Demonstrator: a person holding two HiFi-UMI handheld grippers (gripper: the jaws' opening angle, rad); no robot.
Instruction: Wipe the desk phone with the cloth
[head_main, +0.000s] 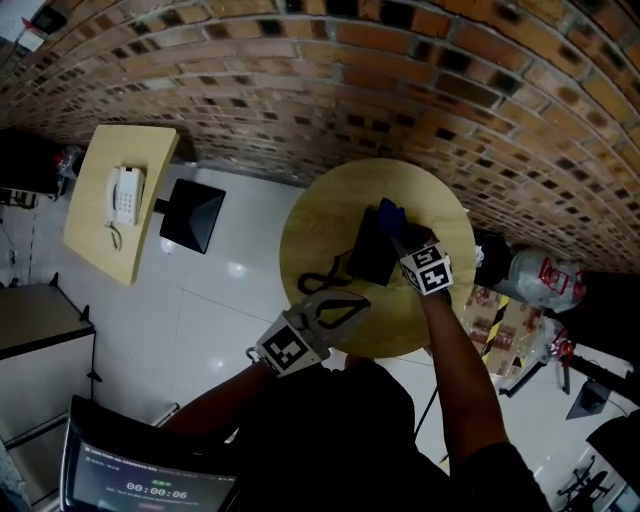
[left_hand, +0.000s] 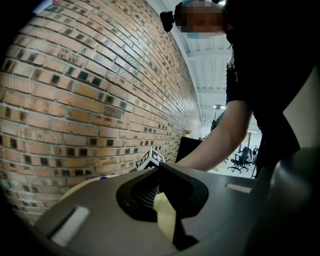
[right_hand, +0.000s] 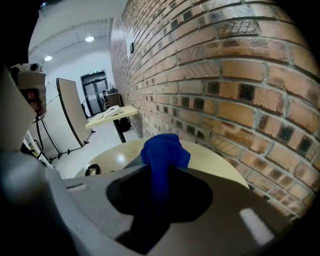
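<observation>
A black desk phone (head_main: 372, 255) lies in the middle of a round wooden table (head_main: 310, 225). Its black cord (head_main: 322, 280) curls off to the left. My right gripper (head_main: 392, 226) is shut on a blue cloth (head_main: 388, 214) over the phone's far end. In the right gripper view the cloth (right_hand: 162, 152) bunches up out of the jaws (right_hand: 162, 185). My left gripper (head_main: 336, 311) hovers over the table's near left edge, apart from the phone. In its own view the left gripper (left_hand: 162, 205) shows only tan table through a narrow gap, with nothing held.
A brick wall (head_main: 400, 90) runs close behind the table. To the far left stand a rectangular table (head_main: 90, 235) with a white phone (head_main: 125, 195) and a black object (head_main: 192, 215) on the floor. Boxes and a plastic bag (head_main: 540, 275) sit to the right.
</observation>
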